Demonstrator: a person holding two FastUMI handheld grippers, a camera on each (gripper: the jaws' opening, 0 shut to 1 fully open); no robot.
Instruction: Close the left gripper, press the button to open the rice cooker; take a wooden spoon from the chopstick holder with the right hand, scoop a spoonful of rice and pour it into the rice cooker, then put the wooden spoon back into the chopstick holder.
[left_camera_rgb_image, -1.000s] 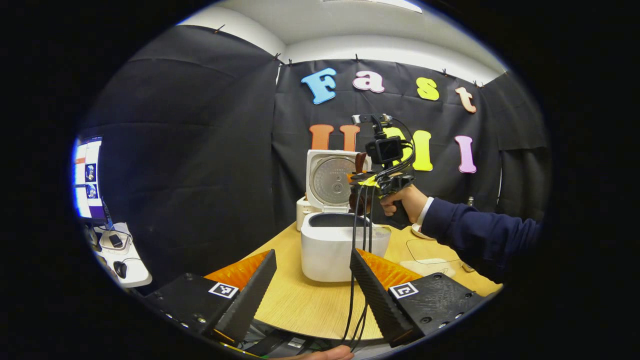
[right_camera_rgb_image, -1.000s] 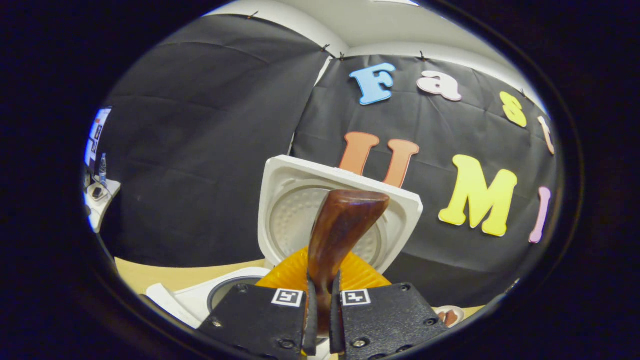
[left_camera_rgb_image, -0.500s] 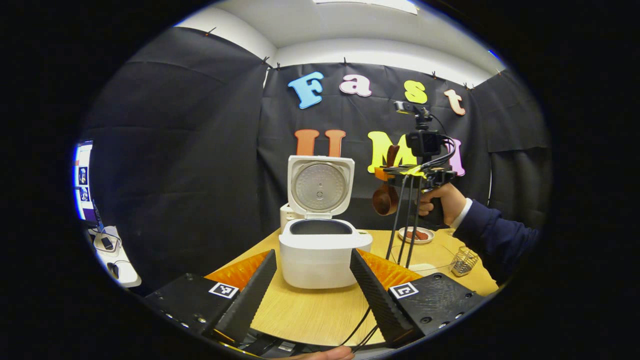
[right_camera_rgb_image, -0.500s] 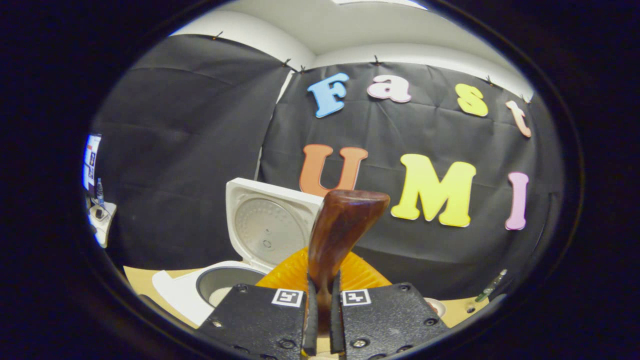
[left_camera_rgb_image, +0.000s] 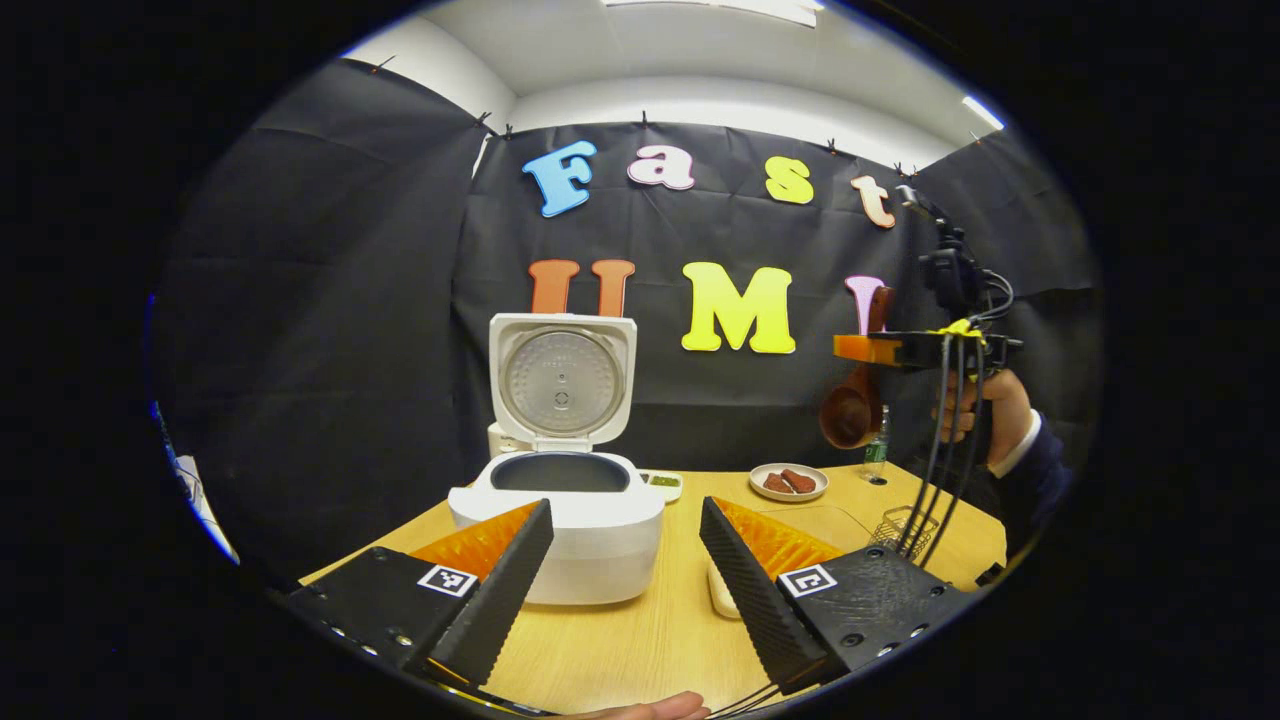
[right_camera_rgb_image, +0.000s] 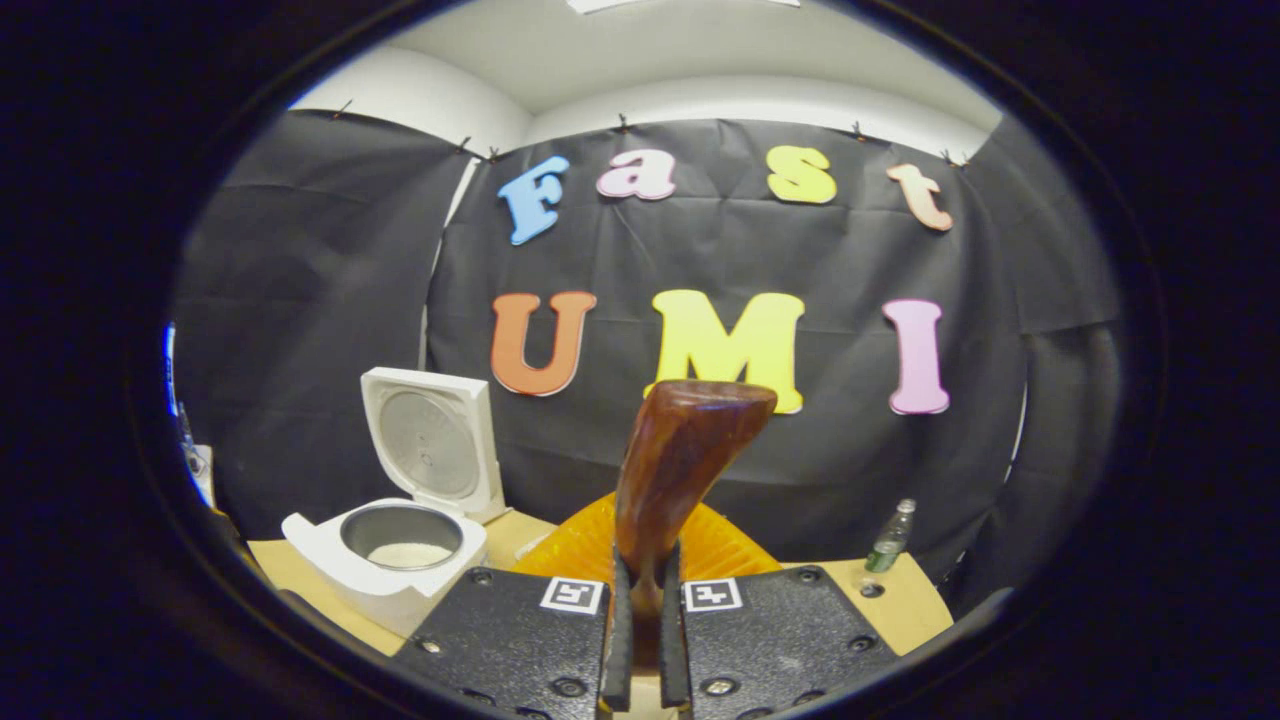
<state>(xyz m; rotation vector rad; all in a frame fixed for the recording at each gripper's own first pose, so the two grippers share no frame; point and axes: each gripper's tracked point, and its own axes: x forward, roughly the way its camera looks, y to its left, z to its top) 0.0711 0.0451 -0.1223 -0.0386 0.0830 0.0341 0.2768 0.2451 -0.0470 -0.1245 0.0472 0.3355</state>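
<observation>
The right tool (right_camera_rgb_image: 640, 640), clenched on the wooden spoon (right_camera_rgb_image: 680, 470), is now swinging away from the open rice cooker (left_camera_rgb_image: 558, 500) (rice already lying in its pot) toward the wire chopstick holder (left_camera_rgb_image: 905, 528) on the worktop (left_camera_rgb_image: 640, 640). The left tool (left_camera_rgb_image: 625, 580) is hanging released. Returning the spoon appears to be all that is left.

Recording booth, black cloth walls (left_camera_rgb_image: 330, 300), wooden table (left_camera_rgb_image: 640, 640)
</observation>
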